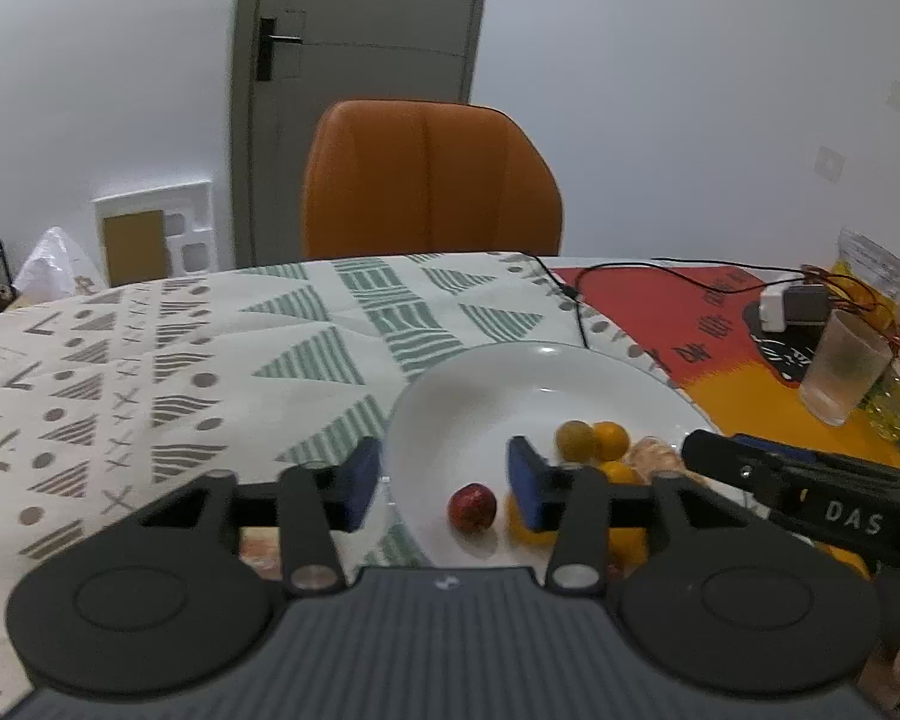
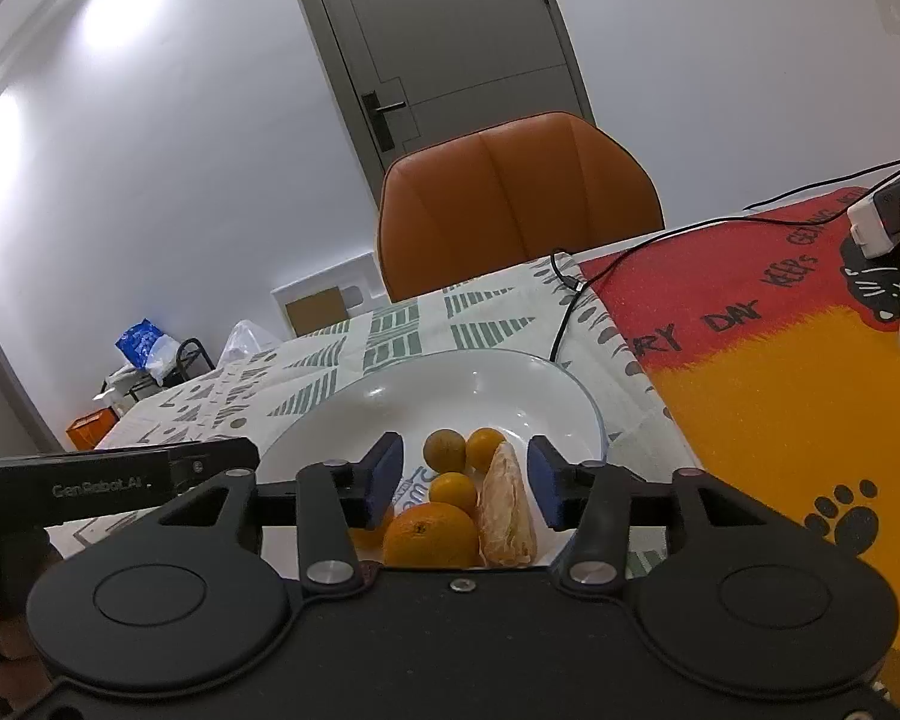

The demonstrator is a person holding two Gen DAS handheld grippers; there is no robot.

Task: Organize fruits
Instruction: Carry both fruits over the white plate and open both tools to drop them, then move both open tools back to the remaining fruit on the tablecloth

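Fruit Is On The Plate

Most fruit sits on the white plate on the surface: the big orange, small oranges, a greenish one, a peeled piece and a small red fruit; I think little is left to do; the left claw is spread wide and holds nothing; the right claw is spread wide too, over the fruit, pinching nothing

Both wrist views sit low and close over the counter, facing 12 o'clock toward the orange chair. They share the white plate, the chair and the door.
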